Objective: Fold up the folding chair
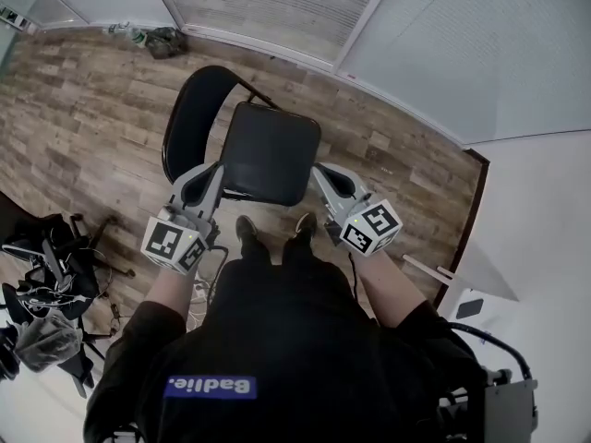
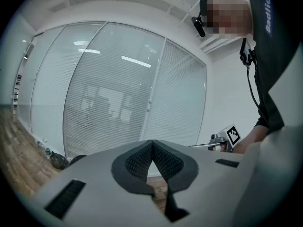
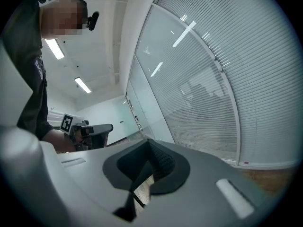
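Well, we stand over the folding chair (image 1: 268, 150), set open on the wood floor (image 1: 83, 127) just ahead of our feet. Our left gripper (image 1: 214, 170) and right gripper (image 1: 319, 172) flank the seat's front corners, jaws pressed together on nothing. We judge the frame stiff and fairly heavy, the padded seat slick, so we'd grip the seat's front edge or the backrest (image 1: 192, 109) rim

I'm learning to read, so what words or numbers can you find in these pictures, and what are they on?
"Badlie." in white, on a blue patch on the person's dark shirt.
Cubes on the left gripper and right gripper: black-and-white square patterns only, no words.
Red label low by the window: too small to read.
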